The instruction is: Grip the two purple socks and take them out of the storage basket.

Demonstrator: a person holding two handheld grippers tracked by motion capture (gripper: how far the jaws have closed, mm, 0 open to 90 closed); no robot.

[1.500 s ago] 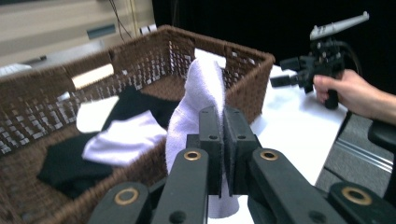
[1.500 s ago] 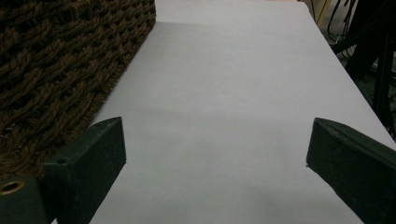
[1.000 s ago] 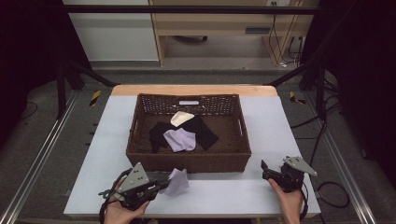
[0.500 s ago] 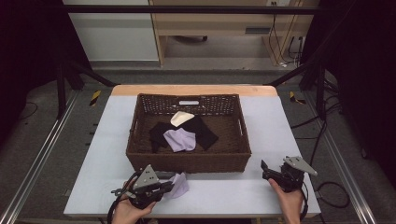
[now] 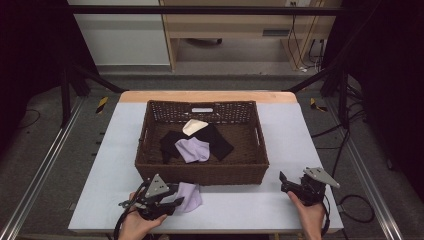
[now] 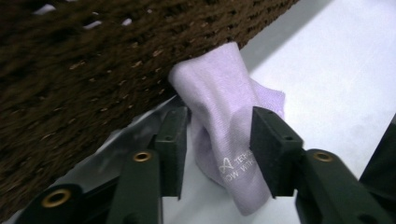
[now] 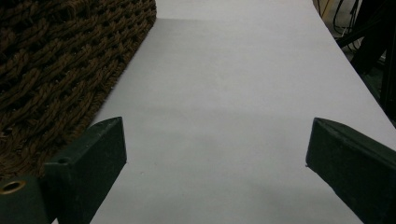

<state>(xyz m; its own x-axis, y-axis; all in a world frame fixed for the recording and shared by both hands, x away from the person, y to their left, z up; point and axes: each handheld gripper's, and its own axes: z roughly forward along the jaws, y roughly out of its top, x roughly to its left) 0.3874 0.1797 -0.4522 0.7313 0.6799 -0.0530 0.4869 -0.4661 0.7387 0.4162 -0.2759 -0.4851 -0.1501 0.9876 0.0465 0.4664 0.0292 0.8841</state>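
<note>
My left gripper [image 6: 219, 154] stands released, the lilac cloth [image 6: 224, 126] between its jaws, by the bench's [image 5: 250, 205] near edge.

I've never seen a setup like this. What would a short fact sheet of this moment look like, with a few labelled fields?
Setting: pale grey table with a dark brown woven wicker basket on it
In the basket: a lilac cloth, a black cloth and a cream cloth
In front of the basket: a small lilac fabric piece with white lettering, lying against the basket wall
Left gripper: fingers either side of the fabric piece; whether they pinch it is unclear
Right gripper: wide open over bare table, holding nothing
</note>
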